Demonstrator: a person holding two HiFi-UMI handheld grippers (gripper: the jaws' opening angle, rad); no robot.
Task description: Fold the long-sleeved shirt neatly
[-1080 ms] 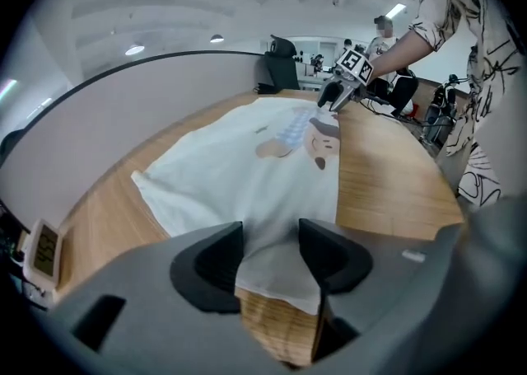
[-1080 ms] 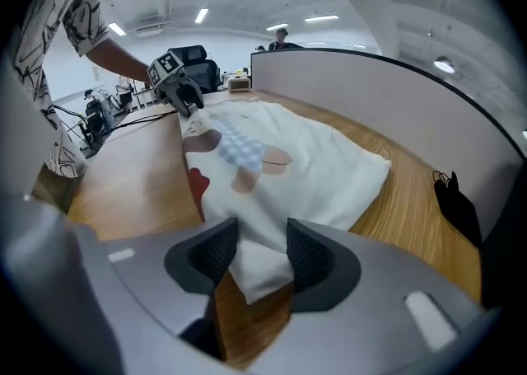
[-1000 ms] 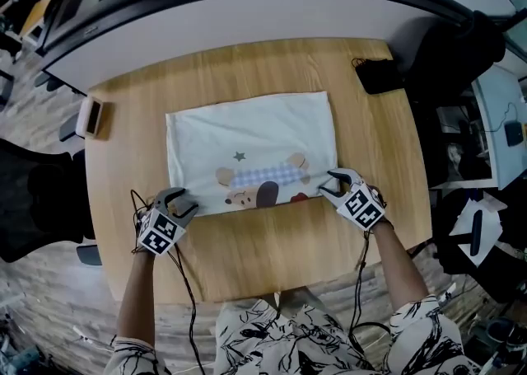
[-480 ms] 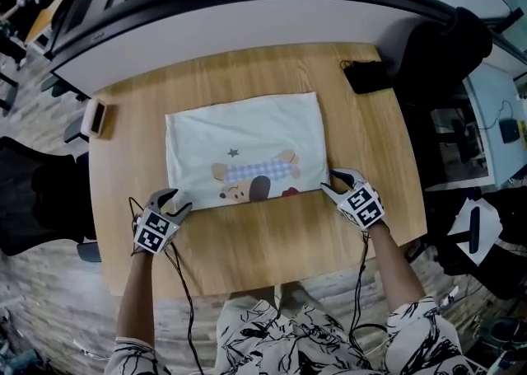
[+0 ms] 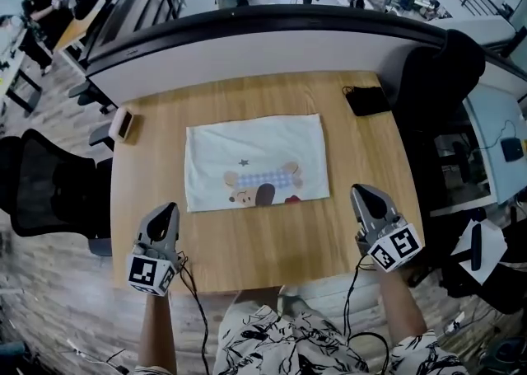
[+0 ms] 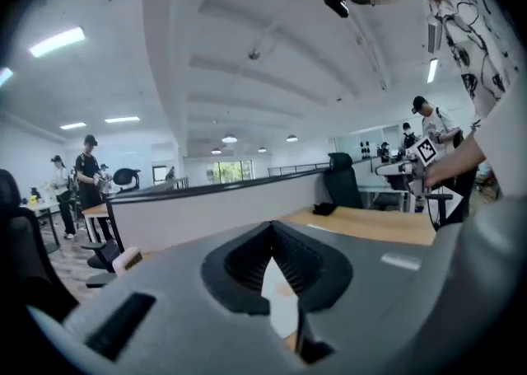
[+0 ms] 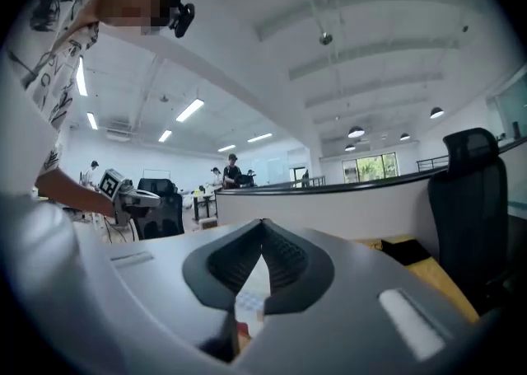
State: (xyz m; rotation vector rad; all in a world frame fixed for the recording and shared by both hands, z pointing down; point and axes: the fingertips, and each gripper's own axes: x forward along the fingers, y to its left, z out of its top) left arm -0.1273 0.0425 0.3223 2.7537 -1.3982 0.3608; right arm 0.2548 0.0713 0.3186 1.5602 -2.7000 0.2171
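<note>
The long-sleeved shirt (image 5: pixel 257 159) lies folded into a white rectangle with a bear and blue-check print, flat on the middle of the wooden table (image 5: pixel 272 241). My left gripper (image 5: pixel 165 213) is raised over the table's near left part, well short of the shirt. My right gripper (image 5: pixel 363 195) is raised at the near right, beside the shirt's near right corner but apart from it. Both have just been closing and now stand shut with nothing between the jaws. In the left gripper view (image 6: pixel 270 232) and the right gripper view (image 7: pixel 263 232) the closed jaws point nearly level across the room.
A black pouch (image 5: pixel 367 100) lies at the table's far right corner, and a small white and brown device (image 5: pixel 122 124) at its left edge. Black chairs stand at the left (image 5: pixel 49 192) and the far right (image 5: pixel 440 77). A curved partition (image 5: pixel 263 39) runs behind the table.
Both grippers have come off the shirt's near edge, risen and drawn back toward the person, and tilted up to nearly level. Their jaws have shut. The shirt stays flat.
</note>
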